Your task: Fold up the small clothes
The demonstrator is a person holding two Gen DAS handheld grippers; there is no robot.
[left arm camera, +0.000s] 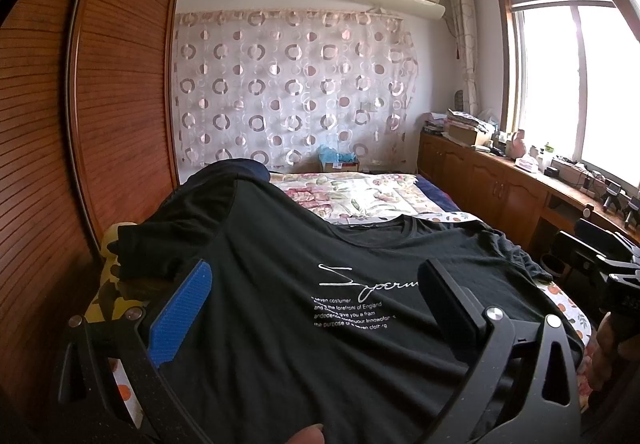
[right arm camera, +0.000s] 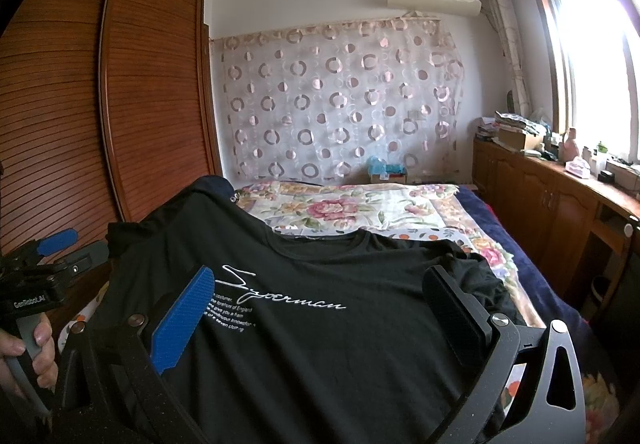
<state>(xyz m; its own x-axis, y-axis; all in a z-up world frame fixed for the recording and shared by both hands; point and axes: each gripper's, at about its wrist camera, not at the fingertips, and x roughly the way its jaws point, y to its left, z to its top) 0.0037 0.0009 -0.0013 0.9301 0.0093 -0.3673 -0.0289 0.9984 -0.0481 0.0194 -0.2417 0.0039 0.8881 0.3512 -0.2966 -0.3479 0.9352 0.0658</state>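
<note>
A black T-shirt [left arm camera: 304, 284] with white script print lies face up, spread over the near end of the bed, collar pointing away from me. It also shows in the right wrist view [right arm camera: 320, 304]. My left gripper [left arm camera: 316, 280] hovers over the shirt's lower left part, jaws wide open and empty, one blue pad [left arm camera: 182, 314] and one black pad. My right gripper [right arm camera: 320, 284] hovers over the shirt's lower right part, open and empty too. The left gripper in a hand shows at the left edge of the right wrist view [right arm camera: 52, 256].
The bed has a floral quilt [right arm camera: 360, 204]. A tall wooden wardrobe [left arm camera: 100, 104] stands on the left. A low wooden cabinet [right arm camera: 560, 196] with clutter runs under the window on the right. A dark garment [left arm camera: 236, 168] lies past the shirt's left shoulder.
</note>
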